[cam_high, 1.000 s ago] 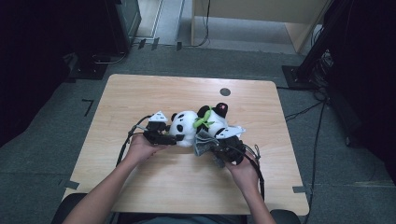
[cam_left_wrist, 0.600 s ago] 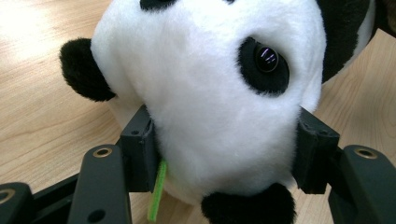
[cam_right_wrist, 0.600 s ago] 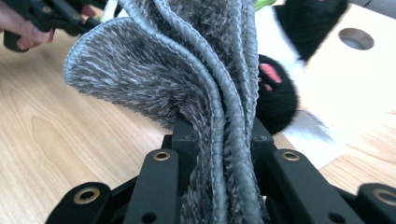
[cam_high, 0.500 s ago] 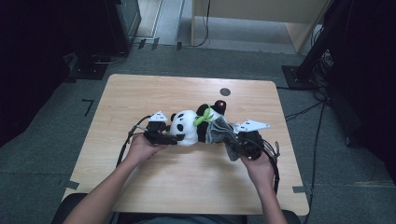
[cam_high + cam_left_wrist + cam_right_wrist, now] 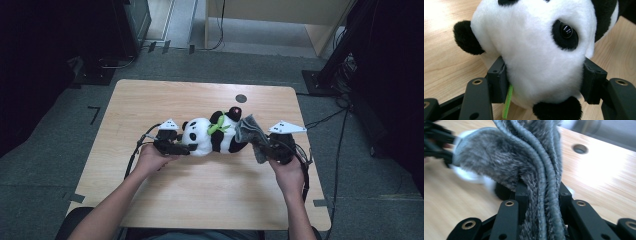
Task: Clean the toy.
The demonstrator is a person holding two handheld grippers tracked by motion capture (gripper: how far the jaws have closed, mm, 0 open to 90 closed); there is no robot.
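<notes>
Left gripper (image 5: 187, 148) clamps panda (image 5: 210, 135) head; right gripper (image 5: 261, 146) pinches grey cloth (image 5: 248, 131): pull cloth off steadily, head anchored.

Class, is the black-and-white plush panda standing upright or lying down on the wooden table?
Lying down: the black-and-white plush panda stretches sideways across the wooden table, head clamped in the left gripper.
</notes>
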